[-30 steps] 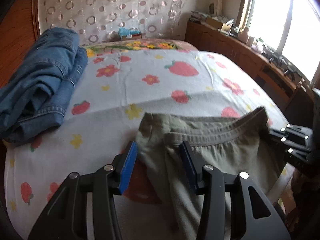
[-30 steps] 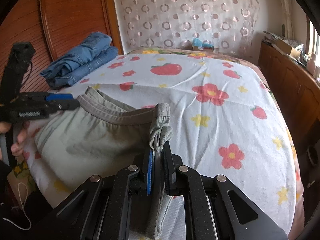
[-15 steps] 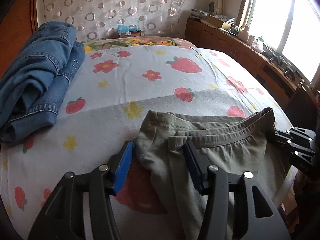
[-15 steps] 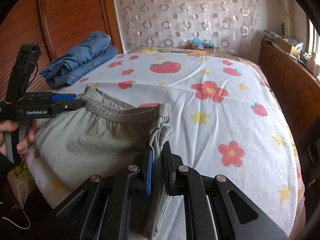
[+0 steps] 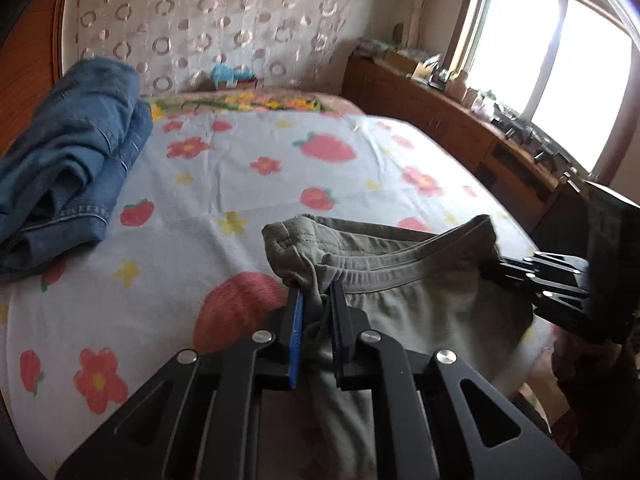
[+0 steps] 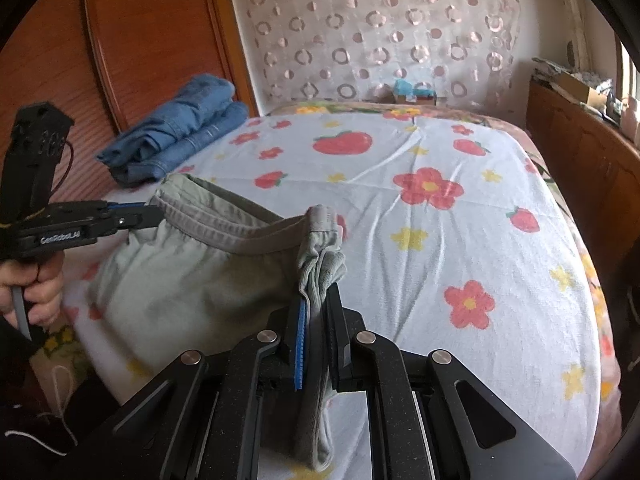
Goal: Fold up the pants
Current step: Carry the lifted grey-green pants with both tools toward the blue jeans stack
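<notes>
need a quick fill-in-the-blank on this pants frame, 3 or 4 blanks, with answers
1. The left hand-held gripper is closing on the ____ of the olive pants.
2. The folded jeans lie on the bed beside the wooden ____.
3. The bedsheet is printed with flowers and ____.
4. The right hand-held gripper is ____ on bunched fabric of the pants.

Answers: waistband; headboard; strawberries; shut
</notes>
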`<state>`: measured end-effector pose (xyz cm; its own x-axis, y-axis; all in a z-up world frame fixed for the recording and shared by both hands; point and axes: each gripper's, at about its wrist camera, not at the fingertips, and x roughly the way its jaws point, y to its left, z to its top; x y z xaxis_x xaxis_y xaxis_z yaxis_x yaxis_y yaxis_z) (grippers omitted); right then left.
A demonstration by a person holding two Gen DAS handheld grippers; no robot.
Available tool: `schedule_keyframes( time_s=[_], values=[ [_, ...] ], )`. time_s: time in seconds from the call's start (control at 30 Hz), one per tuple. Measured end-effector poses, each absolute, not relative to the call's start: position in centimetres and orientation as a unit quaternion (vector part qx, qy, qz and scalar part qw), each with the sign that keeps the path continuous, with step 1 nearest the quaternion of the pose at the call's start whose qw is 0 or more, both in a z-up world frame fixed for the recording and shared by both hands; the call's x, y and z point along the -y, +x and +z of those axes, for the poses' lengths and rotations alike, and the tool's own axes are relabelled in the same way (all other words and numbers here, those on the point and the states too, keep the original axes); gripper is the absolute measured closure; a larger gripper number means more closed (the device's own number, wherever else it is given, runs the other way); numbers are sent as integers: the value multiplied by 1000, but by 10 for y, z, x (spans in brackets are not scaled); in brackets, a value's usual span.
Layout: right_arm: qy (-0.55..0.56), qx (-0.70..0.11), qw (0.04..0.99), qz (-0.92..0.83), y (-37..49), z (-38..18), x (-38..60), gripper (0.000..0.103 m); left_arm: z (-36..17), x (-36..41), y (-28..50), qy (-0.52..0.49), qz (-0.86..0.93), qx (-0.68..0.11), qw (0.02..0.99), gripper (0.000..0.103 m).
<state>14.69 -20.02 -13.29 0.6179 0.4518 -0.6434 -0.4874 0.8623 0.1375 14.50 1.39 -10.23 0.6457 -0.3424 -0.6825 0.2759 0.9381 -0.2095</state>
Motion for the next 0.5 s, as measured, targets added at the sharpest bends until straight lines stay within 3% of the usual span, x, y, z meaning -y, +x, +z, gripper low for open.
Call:
schedule_keyframes(
  time_s=[0.5],
  values=[
    [-51,-265,925,269,132,-57,190,97,-30,-16,119,-27,-174,-293,940,95]
  ],
)
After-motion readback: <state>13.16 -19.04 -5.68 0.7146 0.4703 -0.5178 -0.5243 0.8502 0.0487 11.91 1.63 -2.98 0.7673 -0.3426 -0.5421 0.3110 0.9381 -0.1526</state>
